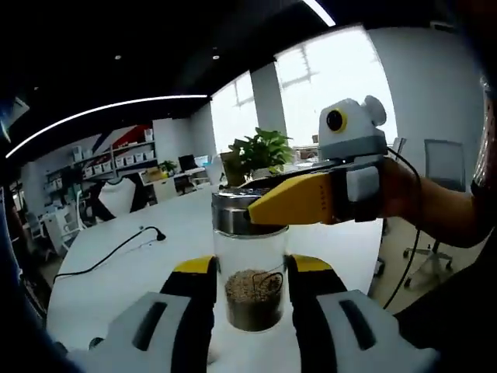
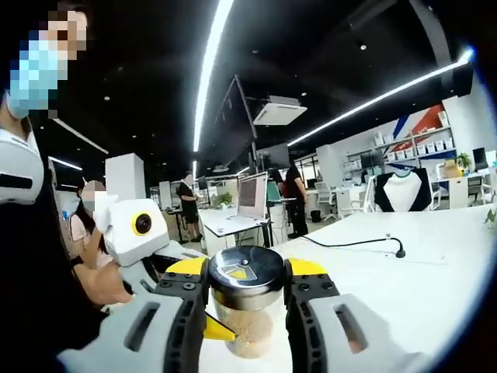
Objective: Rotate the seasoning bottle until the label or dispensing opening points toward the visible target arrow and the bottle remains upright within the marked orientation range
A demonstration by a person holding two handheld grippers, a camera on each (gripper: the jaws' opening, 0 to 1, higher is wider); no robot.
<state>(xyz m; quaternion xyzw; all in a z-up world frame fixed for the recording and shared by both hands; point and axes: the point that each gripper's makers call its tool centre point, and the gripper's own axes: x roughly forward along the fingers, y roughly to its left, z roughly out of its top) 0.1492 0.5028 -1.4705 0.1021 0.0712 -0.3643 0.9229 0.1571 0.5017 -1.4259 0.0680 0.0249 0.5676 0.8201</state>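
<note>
Basically seasoning bottle [image 1: 250,268] stands upright on the white surface [image 1: 132,280], long axis vertical, left gripper [image 1: 250,268] fingers clamped round its glass body, right gripper [image 2: 247,272] fingers closed on the metal lid [image 2: 246,273], nearer the dispensing opening.

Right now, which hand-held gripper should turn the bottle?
Probably the right hand-held gripper: its jaws flank the metal cap of the seasoning bottle, where a twist would act. The left hand-held gripper brackets the glass body, likely better for steadying it upright.
</note>
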